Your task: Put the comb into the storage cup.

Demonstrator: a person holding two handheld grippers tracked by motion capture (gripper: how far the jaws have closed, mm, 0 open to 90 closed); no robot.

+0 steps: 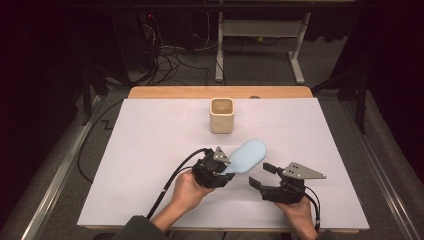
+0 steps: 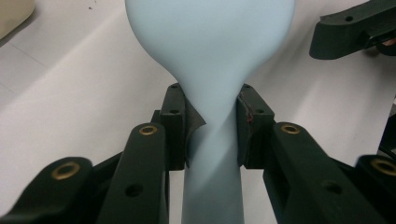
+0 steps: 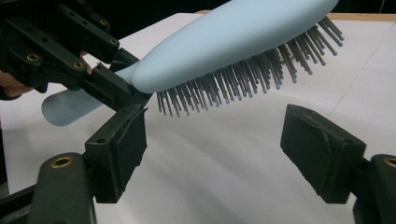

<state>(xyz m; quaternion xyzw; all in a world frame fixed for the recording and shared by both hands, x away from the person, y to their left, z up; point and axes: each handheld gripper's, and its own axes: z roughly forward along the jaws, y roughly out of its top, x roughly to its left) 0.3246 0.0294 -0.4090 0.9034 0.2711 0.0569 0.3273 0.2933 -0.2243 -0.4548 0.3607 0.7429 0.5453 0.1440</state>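
Note:
A pale blue hairbrush (image 1: 248, 156) is held above the white table, bristles down and head pointing up and to the right. My left gripper (image 1: 226, 168) is shut on its handle; in the left gripper view both pads press the narrow neck of the hairbrush (image 2: 212, 107). My right gripper (image 1: 261, 175) stands open just right of the brush, nothing between its jaws. In the right gripper view the hairbrush (image 3: 233, 37) hangs above my right gripper (image 3: 212, 140), its dark bristles (image 3: 243, 79) clear of the pads.
A cream square cup (image 1: 222, 115) stands upright near the table's far middle. The white table cover (image 1: 150, 150) spreads wide around both hands, with a wooden edge (image 1: 220, 92) at the back. Cables and a desk frame lie on the floor beyond.

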